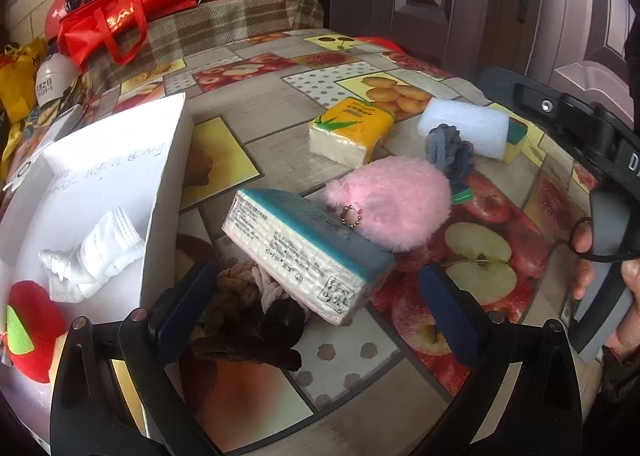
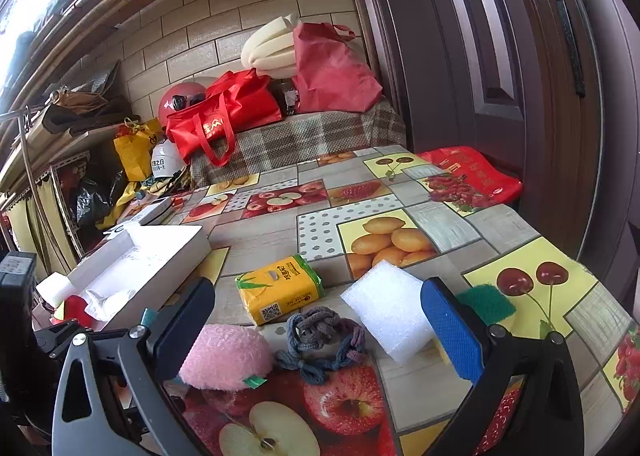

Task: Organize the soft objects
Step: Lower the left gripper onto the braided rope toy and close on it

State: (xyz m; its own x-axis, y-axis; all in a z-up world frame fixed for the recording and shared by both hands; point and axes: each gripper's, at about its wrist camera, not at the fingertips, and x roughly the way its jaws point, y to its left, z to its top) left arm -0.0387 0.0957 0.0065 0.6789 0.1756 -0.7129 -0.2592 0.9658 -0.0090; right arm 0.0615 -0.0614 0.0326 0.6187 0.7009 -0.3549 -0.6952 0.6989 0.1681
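Note:
My left gripper [image 1: 320, 308] is open above the table, with a blue-topped tissue pack [image 1: 308, 252] and a brown-and-cream rope knot [image 1: 248, 304] between its fingers, neither gripped. A pink fluffy ball [image 1: 394, 204], a grey rope knot [image 1: 450, 152], a yellow tissue pack [image 1: 350, 130] and a white foam block [image 1: 464, 126] lie beyond. The white box [image 1: 100, 192] at left holds a white sock [image 1: 92, 260] and a red plush apple [image 1: 32, 328]. My right gripper [image 2: 320, 328] is open over the grey rope knot [image 2: 324, 336], beside the pink ball [image 2: 226, 354] and foam block [image 2: 390, 308].
The table wears a fruit-print cloth [image 2: 400, 192]. A green-and-yellow sponge [image 2: 486, 300] lies behind the foam block. Red bags [image 2: 220, 116] and a helmet sit on a plaid seat behind. A dark wooden door [image 2: 500, 56] stands at right. The right gripper's body shows in the left wrist view [image 1: 592, 144].

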